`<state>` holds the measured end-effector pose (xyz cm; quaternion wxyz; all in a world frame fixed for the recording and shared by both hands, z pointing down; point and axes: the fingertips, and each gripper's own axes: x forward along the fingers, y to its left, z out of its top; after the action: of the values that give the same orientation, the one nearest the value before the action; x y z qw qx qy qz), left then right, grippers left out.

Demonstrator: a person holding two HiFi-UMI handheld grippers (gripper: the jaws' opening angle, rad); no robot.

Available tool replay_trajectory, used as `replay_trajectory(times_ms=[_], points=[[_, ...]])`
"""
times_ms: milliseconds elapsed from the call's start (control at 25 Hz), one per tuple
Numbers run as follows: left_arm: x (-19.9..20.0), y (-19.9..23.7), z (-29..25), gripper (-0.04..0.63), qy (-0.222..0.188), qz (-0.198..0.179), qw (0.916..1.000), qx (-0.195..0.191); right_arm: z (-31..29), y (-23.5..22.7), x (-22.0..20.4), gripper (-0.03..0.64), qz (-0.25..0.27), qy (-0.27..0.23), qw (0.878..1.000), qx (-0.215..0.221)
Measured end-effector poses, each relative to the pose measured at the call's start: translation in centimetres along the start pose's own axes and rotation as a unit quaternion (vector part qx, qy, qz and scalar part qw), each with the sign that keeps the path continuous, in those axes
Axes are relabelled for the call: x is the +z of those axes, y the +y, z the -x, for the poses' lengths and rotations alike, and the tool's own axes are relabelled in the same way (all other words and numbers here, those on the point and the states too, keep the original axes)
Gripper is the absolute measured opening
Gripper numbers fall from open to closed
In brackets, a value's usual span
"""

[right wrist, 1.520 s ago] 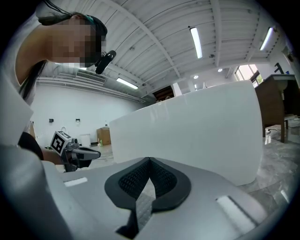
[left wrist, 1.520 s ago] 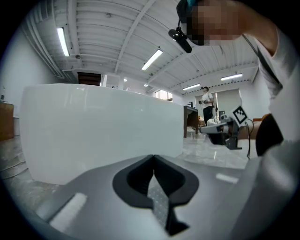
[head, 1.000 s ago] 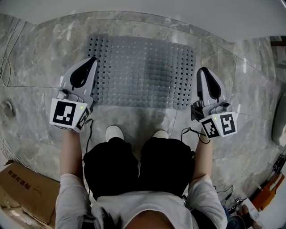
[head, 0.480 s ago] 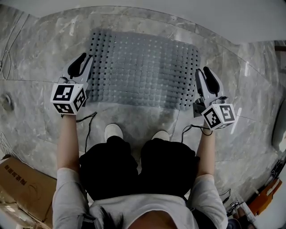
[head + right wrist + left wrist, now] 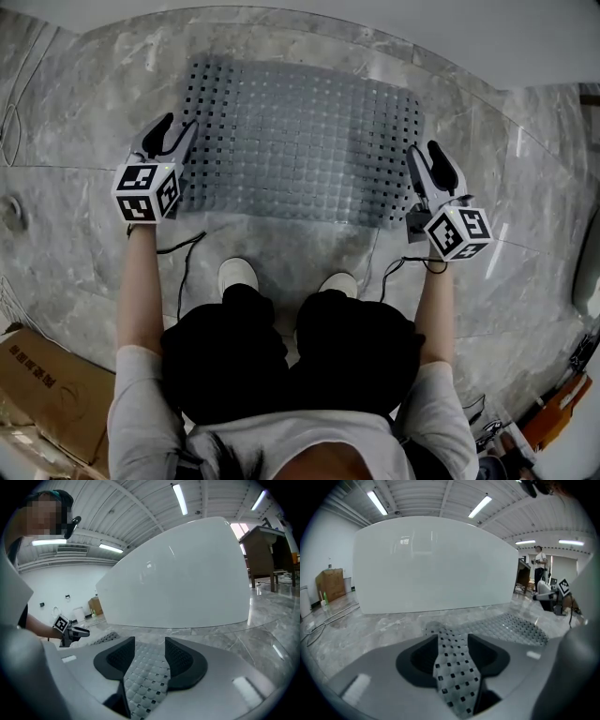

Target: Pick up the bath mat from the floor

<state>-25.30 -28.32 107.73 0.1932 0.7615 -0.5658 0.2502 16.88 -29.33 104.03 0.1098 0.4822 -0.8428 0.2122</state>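
Bath mat lies flat on the grey marble floor, at twelve o'clock from the person's white shoes in the head view. It is grey, covered in small bumps and pierced by rows of square holes.

At the mat's nine o'clock edge sits the left gripper, low over the floor, with its marker cube turned back toward the person. Its jaws have just been opening and now stand spread. In the left gripper view a strip of the perforated mat edge runs up between the two dark pads. Whether either pad brushes the mat I can't tell from this angle, but nothing is pinched.

The right gripper is at the mat's edge between three and four o'clock, also low. Its jaws have likewise just been opening and are spread. In the right gripper view the bumpy surface of the mat fills the gap between them, and again it is not clamped.

A black cable trails across the floor at six o'clock from the left gripper. A cardboard box sits at seven o'clock in the head view. Beyond the mat, at twelve o'clock, stands a plain white panel.
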Motion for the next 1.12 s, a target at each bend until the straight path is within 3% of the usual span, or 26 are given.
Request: replay_trajectory(times_ms=[520, 840, 1120], points=[[-5.0, 2.5, -2.6, 0.235, 0.096, 0.017, 0.9952, 0.012, -1.0, -3.6, -5.5, 0.264, -0.028, 0.058, 0.997, -0.033], [-7.8, 3.1, -3.5, 0.278, 0.136, 0.005, 0.9902, 0.031, -1.3, -6.2, -10.3, 0.302, -0.056, 0.108, 0.991, -0.064], [-8.8, 3.6, -4.1, 0.287, 0.149, 0.033, 0.9880, 0.026, -1.8, -7.6, -12.8, 0.313, -0.070, 0.137, 0.985, -0.082]])
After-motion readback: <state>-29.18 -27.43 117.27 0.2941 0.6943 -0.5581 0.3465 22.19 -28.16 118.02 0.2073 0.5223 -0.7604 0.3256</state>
